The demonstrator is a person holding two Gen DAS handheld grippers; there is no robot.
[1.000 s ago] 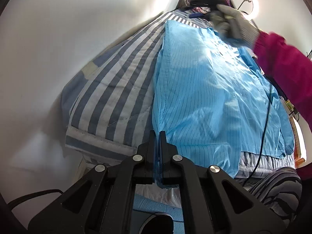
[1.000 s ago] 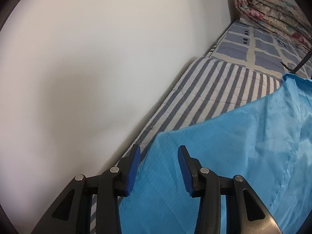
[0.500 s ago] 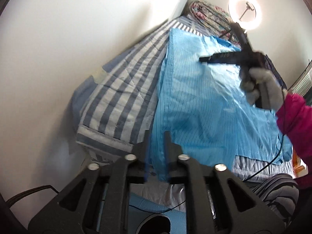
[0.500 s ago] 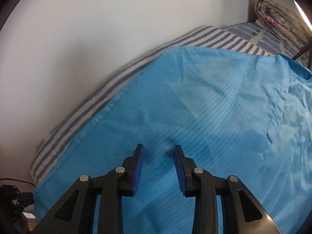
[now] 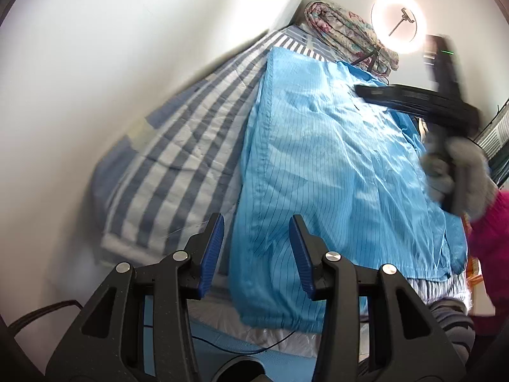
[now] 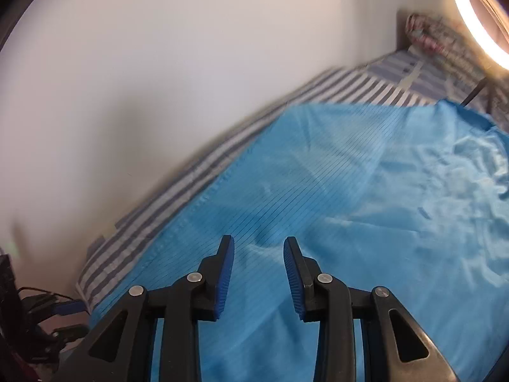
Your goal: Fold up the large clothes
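Observation:
A large light-blue pinstriped garment point(image 5: 318, 159) lies spread on the bed, its long left edge folded over and its hem hanging off the near end. My left gripper point(image 5: 257, 222) hovers over that near left corner. Its jaws are opening, and cloth shows below the gap without either pad pressing it. My right gripper point(image 6: 259, 243) hangs above the flat middle of the garment point(image 6: 350, 207), jaws opening, nothing between them. In the left wrist view a grey-gloved hand point(image 5: 458, 172) carries it over the garment's right side.
The bed's blue-and-white striped sheet point(image 5: 178, 146) runs along a white wall on the left. A rolled floral quilt point(image 5: 346, 35) and a lit ring light point(image 5: 399, 22) stand at the far end. A black cable point(image 5: 254, 347) trails below the bed's near edge.
The left jaws were shut on the garment's near edge and have parted, letting it go. The right gripper swept from the far left corner across the garment toward its middle and right.

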